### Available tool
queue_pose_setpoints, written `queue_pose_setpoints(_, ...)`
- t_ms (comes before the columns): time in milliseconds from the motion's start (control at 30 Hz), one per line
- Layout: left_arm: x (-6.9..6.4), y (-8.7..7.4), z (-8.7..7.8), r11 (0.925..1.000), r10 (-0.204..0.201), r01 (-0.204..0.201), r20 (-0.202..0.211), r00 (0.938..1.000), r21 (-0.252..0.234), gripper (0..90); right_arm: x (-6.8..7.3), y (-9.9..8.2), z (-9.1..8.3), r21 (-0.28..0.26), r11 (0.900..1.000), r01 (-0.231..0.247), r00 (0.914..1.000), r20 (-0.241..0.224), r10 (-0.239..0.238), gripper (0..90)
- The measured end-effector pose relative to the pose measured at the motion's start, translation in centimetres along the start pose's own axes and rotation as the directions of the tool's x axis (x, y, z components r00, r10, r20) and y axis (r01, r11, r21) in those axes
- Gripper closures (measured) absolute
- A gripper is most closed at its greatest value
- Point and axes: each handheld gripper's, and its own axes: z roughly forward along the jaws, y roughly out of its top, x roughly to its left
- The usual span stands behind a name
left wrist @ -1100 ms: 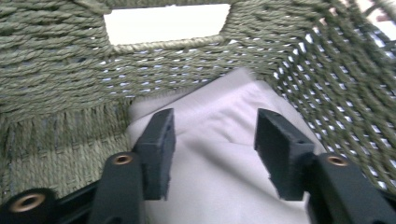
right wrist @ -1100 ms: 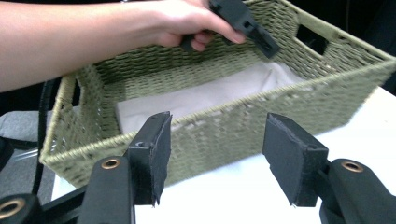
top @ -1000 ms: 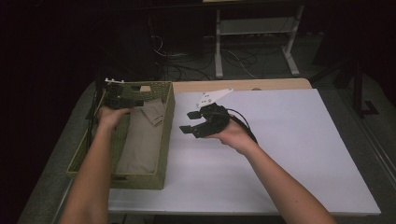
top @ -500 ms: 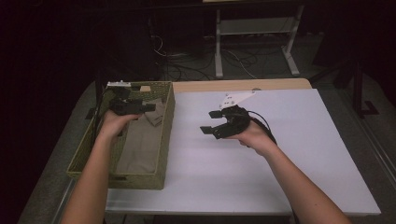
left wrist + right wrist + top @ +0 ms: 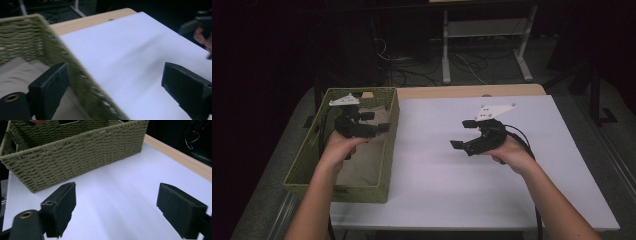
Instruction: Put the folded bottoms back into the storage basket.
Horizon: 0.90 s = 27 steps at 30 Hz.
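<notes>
Woven basket at the tabletop's left edge, beige cloth folded inside. Left tongs above the basket's right rim, just opening, nothing between the jaws. Right tongs well right of the basket, likewise just opening, empty.

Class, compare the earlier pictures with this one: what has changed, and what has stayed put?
The right gripper moved right, away from the woven green basket; the left gripper rose from the folded beige cloth. Both grippers' jaws have just been opening, with nothing between them. Basket, cloth and white table stayed.
</notes>
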Motion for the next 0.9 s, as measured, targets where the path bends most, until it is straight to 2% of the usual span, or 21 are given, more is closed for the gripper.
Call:
queue_pose_setpoints(233,-3.0,-1.0,0.1,0.9986,0.052,-0.052,0.036,0.9980,0.002,1.1,-0.2,-1.7,-1.9,0.003,1.0000,-0.004,0.9998,0.021,0.004,12.3)
queue_pose_setpoints(367,-4.2,-1.9,0.1,0.9974,0.072,-0.072,0.053,0.9960,0.001,0.3,-0.1,-2.6,-2.9,0.009,1.0000,-0.004,0.9994,0.035,0.004,6.5)
queue_pose_setpoints(500,-4.9,-2.6,-0.1,0.9966,0.082,-0.082,0.081,0.9933,-0.007,0.3,0.2,-3.5,-4.0,0.016,0.9999,-0.001,0.9992,0.040,0.000,0.9)
queue_pose_setpoints(667,-5.7,-3.1,-0.4,0.9940,0.110,-0.108,0.096,0.9893,-0.017,0.3,0.5,-4.8,-5.6,0.008,0.9998,-0.017,0.9988,0.046,0.017,0.1)
queue_pose_setpoints(900,-6.3,-3.8,-0.7,0.9930,0.118,-0.117,0.116,0.9861,-0.017,0.3,0.5,-6.5,-7.5,0.001,0.9991,-0.042,0.9968,0.068,0.042,0.1)
